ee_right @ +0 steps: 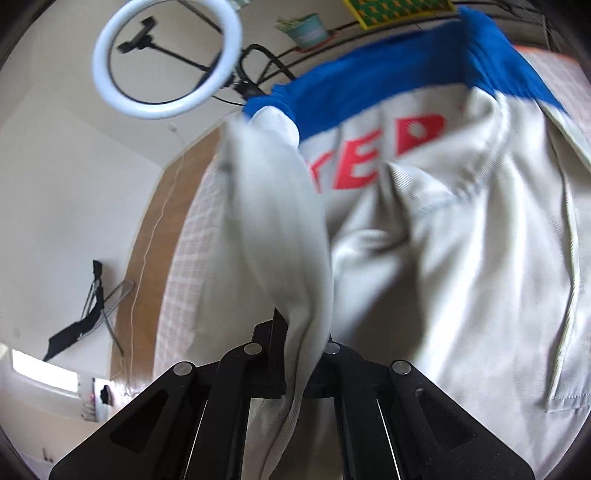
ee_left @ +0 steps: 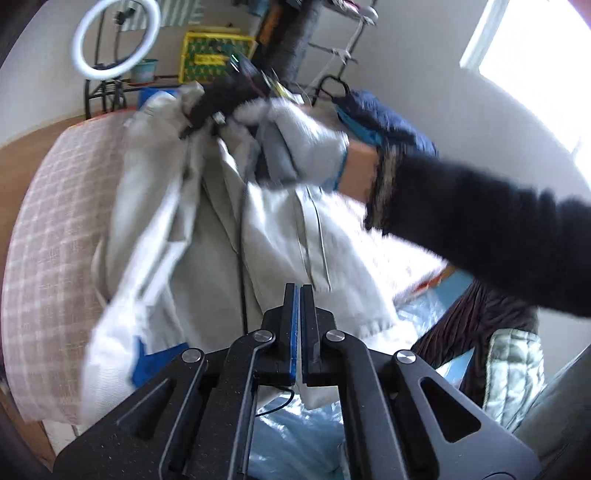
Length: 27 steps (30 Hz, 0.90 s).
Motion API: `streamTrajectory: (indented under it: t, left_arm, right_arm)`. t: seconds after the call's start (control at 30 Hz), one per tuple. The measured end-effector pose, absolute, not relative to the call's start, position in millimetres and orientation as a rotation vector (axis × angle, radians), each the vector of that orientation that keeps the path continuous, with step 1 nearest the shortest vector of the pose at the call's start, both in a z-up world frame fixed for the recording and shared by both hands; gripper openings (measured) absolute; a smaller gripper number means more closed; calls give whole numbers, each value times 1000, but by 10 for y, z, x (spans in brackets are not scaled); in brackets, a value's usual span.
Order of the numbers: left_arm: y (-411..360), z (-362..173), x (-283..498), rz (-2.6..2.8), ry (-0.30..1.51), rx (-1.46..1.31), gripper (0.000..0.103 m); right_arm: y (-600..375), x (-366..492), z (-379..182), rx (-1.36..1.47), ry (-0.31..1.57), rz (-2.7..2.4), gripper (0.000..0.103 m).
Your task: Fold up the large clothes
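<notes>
Off-white cloth with a blue band and red letters: the garment lies bunched on a checked cover and hangs off its near edge. Left gripper: jaws fully closed, blue pads together; a hem of the garment runs just behind the fingertips, and whether any cloth is pinched cannot be told. Right gripper: jaws closed on a twisted fold of the garment, which passes between the fingers and drapes down over the frame. In the left wrist view the same gripper appears blurred at the garment's far end, carried by a gloved hand on a dark sleeve. Background: ring light on a stand, small green pot, yellow crate, wooden floor, window. Clear plastic wrap lies below the left gripper.
</notes>
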<state>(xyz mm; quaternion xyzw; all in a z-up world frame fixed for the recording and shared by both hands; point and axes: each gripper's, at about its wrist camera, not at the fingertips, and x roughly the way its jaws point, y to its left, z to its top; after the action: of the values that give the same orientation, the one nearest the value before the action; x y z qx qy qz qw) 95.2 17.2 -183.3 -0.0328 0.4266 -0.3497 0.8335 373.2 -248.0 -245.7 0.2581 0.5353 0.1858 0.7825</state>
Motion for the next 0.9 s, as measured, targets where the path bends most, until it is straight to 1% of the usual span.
streamTrajectory:
  t: [0.1,0.2,0.27,0.4,0.5,0.57,0.6,0.63,0.67,0.7,0.73,0.8,0.9]
  left_arm:
    - [466,-1717,1032,-637,852,-93,0]
    - [869,-1834,1254,-448,844,-65,0]
    - [1154,-2051,1456,-362,902,-65,0]
    - [1504,-2594,1660,-346,1095,-242,0]
    - [1263,-2731,1473,-447,1118,-238,0]
    - [1038,-2713,1301,-506,1085,-179,0]
    - [951,-2709,1221,-529,1081,-183,0]
    - [846,-2712,1142,-555,1080,-176,0]
    - [738,-2727,1078,-567,1085,-130,0]
    - [619,-2759,1011,-564,1090,-51,0]
    - [518,-2796,967,-549,1092,23,0]
    - [463,-2856,934,-546,1100,75,0]
    - [573,-2798,948,-540,1106,21,0]
  right_arm:
    - [-2628,3782,-2541,607,1170,408,2]
    - [-2653,3838,-2565,572,1195,393,2]
    - [-2665,3810,-2559,558,1204,392,2]
    - [-2639,3808,-2487,543,1219,400,4]
    - [-2634,3818,-2359,488,1218,375,7]
    - [-2639,3713,-2228,447,1204,365,8]
    - [-2619,3657,-2183,426,1197,358,10]
    - [-2621,3587,-2109,399,1193,354,13]
    - [-2627,3490,-2021,379,1187,361,21]
    - [-2619,3425,-1961,372,1179,373,26]
    - [-2612,3316,-1875,358,1166,394,26]
    - [-2608,3027,-1691,309,1138,427,26]
    - [-2659,2451,-1416,238,1093,456,26]
